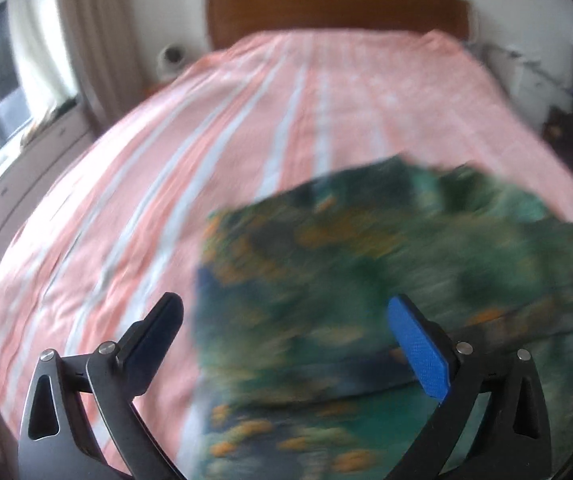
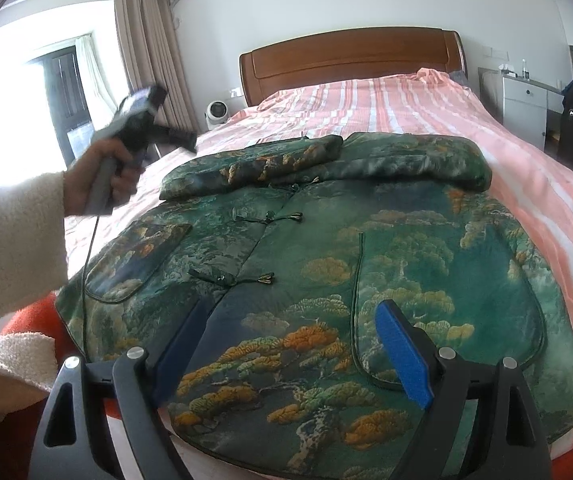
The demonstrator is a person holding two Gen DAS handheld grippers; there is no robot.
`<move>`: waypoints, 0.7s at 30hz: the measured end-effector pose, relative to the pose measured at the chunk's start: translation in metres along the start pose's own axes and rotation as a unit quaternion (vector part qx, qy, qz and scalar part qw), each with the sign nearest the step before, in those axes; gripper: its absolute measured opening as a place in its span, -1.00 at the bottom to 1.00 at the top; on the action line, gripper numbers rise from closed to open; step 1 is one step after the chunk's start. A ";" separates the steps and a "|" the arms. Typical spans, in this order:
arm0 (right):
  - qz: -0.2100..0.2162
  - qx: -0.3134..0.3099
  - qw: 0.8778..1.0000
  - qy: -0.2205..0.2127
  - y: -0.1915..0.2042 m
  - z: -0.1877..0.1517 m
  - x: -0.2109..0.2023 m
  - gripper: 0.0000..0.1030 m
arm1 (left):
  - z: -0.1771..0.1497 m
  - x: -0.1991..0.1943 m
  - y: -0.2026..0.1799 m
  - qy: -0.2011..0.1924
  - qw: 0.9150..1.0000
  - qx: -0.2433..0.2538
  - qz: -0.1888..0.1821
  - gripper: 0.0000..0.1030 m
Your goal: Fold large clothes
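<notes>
Right wrist: green jacket (image 2: 326,240) beneath wide-apart jaws.

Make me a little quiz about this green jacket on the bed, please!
1. True or false: the green jacket lies on a pink striped bedspread.
2. Is the right claw open or shut?
3. Which sits beside the wooden headboard? A) a small white round appliance B) a red lamp C) a guitar

Key: 1 true. 2 open, holding nothing. 3 A.
</notes>
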State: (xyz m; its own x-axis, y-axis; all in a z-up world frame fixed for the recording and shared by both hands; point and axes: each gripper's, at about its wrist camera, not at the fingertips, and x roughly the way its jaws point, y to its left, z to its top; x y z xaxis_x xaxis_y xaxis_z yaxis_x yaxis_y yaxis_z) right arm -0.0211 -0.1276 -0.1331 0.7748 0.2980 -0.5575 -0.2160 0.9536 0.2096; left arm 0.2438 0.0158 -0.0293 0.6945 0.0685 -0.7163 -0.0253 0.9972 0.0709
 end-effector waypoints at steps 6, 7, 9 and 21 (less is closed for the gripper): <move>-0.002 0.000 1.000 0.001 -0.002 0.001 0.003 0.66 | 0.024 -0.002 -0.085 -0.028 0.997 0.036 -0.066 0.99; -0.003 0.000 1.000 0.000 -0.002 0.001 0.002 0.66 | 0.020 0.005 -0.096 -0.025 0.997 0.041 -0.065 0.99; -0.005 0.003 1.000 0.001 -0.004 0.000 0.002 0.66 | 0.009 0.026 -0.119 -0.003 0.996 0.058 -0.065 0.99; 0.001 0.015 1.000 0.005 -0.014 0.000 0.002 0.66 | -0.033 0.034 -0.140 0.021 0.992 0.119 -0.031 0.99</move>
State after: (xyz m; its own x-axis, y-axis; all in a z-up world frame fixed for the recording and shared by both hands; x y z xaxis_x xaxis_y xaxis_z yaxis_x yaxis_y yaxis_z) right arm -0.0162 -0.1402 -0.1375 0.7692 0.2997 -0.5644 -0.1989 0.9516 0.2343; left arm 0.2470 -0.1206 -0.0865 0.6591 0.0140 -0.7519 0.1906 0.9641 0.1850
